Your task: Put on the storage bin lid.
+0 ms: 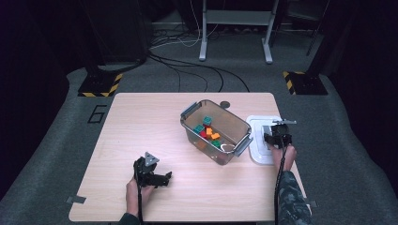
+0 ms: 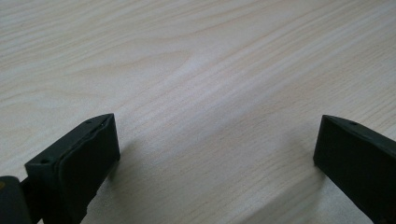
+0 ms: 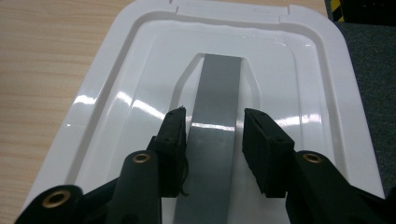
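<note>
Lid (image 3: 140, 100) is white, lying flat at the right edge of the table (image 1: 141, 140), centre-right in the high view, just beside the clear bin (image 1: 234, 124). Its grey handle strip (image 3: 217, 107) runs up the middle of the right gripper view, sitting in a recess, so that's the only part that gives a side grip. That's why my right gripper (image 3: 212, 140) straddles it: jaws drawn in close around the strip, the left one against its edge, while a thin sliver of white shows at the right one. Whether the grip is firm I can't tell, but I'd read it as pinching the handle.

Bin is open-topped, latches swung out at both ends, coloured blocks (image 1: 209, 132) loose on its floor. Lid parked next to it keeps the carry short, judging by layout.

My left gripper (image 2: 217, 140) is idle at lower left of the high view: jaws spread wide over bare wood, nothing between them. Kept well apart from the bin so it stays out of the lid's path.
</note>
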{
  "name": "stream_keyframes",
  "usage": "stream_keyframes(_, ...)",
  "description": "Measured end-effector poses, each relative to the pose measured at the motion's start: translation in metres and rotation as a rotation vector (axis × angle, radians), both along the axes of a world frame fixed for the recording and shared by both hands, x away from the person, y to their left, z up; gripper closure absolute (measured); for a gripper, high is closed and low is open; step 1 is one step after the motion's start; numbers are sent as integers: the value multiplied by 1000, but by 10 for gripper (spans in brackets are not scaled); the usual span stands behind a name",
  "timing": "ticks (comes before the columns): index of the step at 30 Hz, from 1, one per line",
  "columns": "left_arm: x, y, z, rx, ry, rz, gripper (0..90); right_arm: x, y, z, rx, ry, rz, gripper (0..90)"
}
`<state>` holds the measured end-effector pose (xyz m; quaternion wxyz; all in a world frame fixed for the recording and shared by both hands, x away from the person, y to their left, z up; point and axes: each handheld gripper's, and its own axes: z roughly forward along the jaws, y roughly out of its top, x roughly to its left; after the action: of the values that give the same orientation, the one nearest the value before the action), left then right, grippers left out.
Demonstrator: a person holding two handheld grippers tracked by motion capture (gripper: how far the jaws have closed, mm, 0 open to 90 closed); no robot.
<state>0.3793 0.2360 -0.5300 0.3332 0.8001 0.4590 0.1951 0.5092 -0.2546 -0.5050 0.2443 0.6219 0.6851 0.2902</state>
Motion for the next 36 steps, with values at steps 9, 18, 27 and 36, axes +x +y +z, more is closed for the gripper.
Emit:
stream_keyframes(9, 0, 0, 0, -2, 1, 0, 0, -1, 3, -1, -13, -15, 3, 641)
stream_keyframes(18, 0, 0, 0, -4, 1, 0, 1, -3, -2, 2, -36, -18, 24, 664)
stream_keyframes(27, 0, 0, 0, -3, 1, 1, 1, -8, -9, 12, -1, -35, 42, 664)
stream_keyframes(36, 0, 0, 0, -3, 1, 1, 1, -15, -6, 30, -10, -69, 73, 664)
